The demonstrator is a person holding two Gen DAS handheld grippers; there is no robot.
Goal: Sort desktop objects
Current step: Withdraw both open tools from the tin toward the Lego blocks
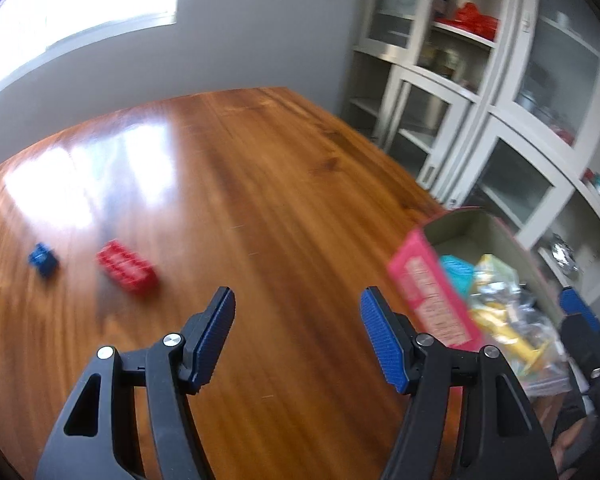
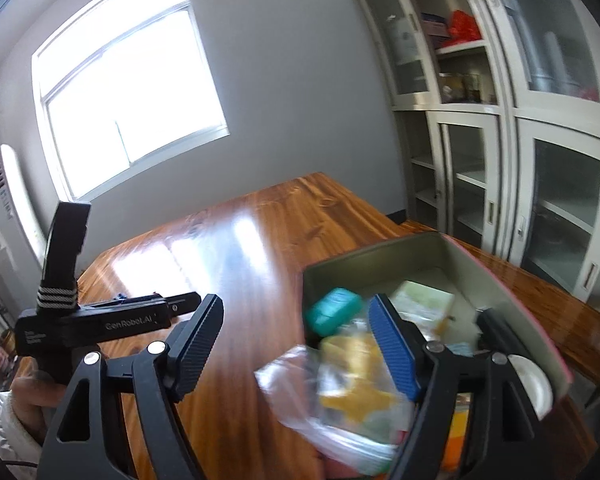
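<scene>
Our left claw point(image 1: 298, 300) hangs over the bench point(image 1: 260, 184) with its blue pads spread wide and nothing between them. Our right claw point(image 2: 296, 312) is spread apart too, with nothing gripped; its right pad stands in front of the box point(image 2: 512, 280), over a clear bag point(image 2: 340, 408). On the bench two toy bricks lie near each other but not touching: a red brick point(image 1: 127, 266), long and studded on top, and a smaller blue brick point(image 1: 43, 259) to its left in the left view. Both are blurred, so we cannot count the studs. The box sits at the bench's right edge; it is pink outside with pale lettering and dull grey-green inside. In it we see a teal case point(image 2: 332, 311), a pale green packet point(image 2: 424, 300) and the bag of yellow pieces, which spills over the near wall. In the right view a person's hand point(image 2: 36, 392) holds the left claw's handle.
</scene>
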